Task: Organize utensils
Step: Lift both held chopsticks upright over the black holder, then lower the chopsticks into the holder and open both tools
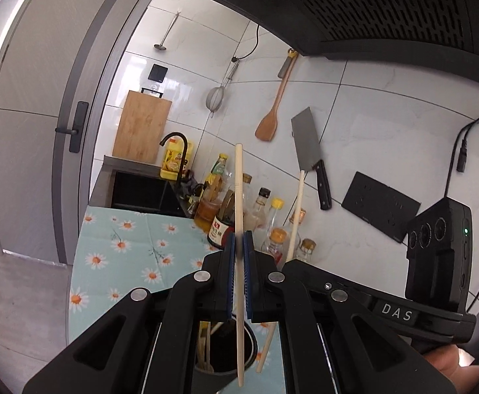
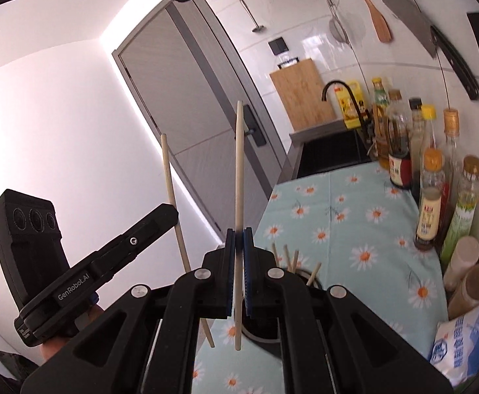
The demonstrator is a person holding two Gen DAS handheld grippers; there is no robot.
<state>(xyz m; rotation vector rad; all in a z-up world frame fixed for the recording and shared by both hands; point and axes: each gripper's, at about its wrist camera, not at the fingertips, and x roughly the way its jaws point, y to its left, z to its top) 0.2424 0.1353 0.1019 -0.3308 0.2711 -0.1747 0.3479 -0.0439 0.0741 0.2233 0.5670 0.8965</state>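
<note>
My left gripper [image 1: 239,241] is shut on a pale chopstick [image 1: 238,197], held upright with its lower end over the dark utensil holder [image 1: 252,358], which holds several chopsticks. My right gripper [image 2: 239,238] is shut on a second pale chopstick [image 2: 239,164], also upright, its lower tip just above the holder [image 2: 265,335]. The right gripper's chopstick shows in the left wrist view [image 1: 297,210], and the left gripper's chopstick shows in the right wrist view [image 2: 173,203]. Both grippers hover side by side above the holder.
The counter has a daisy-print cloth [image 2: 354,229]. Sauce and oil bottles [image 2: 433,197] line the wall, with jars and a bag [image 2: 469,344] near the holder. A sink [image 1: 141,190], cutting board [image 1: 142,128], cleaver [image 1: 308,151] and wooden spatula [image 1: 272,111] are beyond.
</note>
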